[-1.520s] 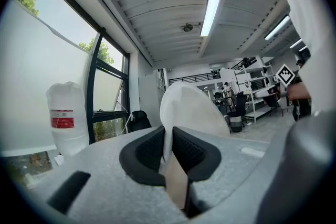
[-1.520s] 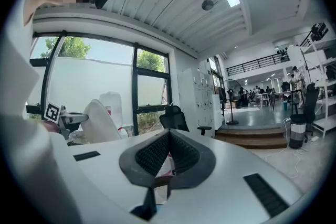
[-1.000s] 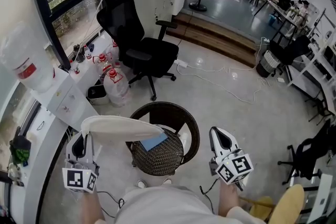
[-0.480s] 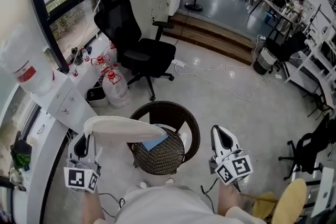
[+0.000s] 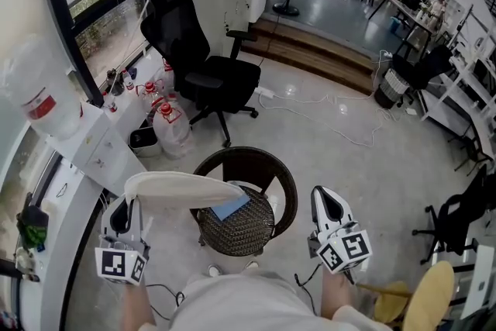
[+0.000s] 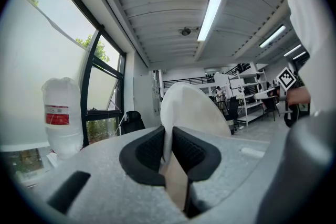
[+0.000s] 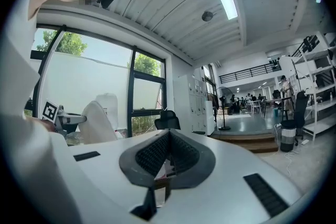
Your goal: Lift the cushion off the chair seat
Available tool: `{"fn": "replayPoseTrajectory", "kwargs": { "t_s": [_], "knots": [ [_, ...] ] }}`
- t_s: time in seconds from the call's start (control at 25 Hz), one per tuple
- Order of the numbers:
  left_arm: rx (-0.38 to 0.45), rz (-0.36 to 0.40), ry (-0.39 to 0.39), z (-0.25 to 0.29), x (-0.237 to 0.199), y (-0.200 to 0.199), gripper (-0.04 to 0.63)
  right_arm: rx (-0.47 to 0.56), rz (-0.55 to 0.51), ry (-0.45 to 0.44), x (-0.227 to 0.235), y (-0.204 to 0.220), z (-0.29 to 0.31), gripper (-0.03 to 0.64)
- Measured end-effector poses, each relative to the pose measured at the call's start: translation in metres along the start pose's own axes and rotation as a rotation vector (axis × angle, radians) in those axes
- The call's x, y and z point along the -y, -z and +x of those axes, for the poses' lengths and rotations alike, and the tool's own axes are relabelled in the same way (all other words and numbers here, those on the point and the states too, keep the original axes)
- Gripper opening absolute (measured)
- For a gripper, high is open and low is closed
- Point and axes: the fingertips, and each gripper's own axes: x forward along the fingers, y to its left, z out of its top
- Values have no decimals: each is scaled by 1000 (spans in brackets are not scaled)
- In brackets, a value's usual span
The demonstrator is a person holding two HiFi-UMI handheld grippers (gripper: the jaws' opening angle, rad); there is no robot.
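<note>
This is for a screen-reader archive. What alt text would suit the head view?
The left gripper holds a cream cushion by its edge, raised clear of a round wicker chair with a blue item on its seat. The right gripper hangs shut beside it; a black office chair stands beyond.

The cushion [image 5: 182,188] is a cream, flat, rounded pad. Its near edge is pinched between the closed jaws of the left gripper [image 5: 124,212], and it reaches out from there toward the right gripper [image 5: 325,205]. It hangs roughly level, clear above the chair [image 5: 271,174]. The chair is round, dark brown wicker with a woven seat [image 5: 236,229], and stands below and between the two grippers.
</note>
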Motion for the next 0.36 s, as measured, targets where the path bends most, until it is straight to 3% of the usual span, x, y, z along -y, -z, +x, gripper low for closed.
{"fn": "replayPoseTrajectory", "kwargs": {
  "t_s": [0.36],
  "knots": [
    [-7, -5, -4, -10, 6, -1, 41, -2, -2, -13, -4, -1, -3, 0]
  ]
}}
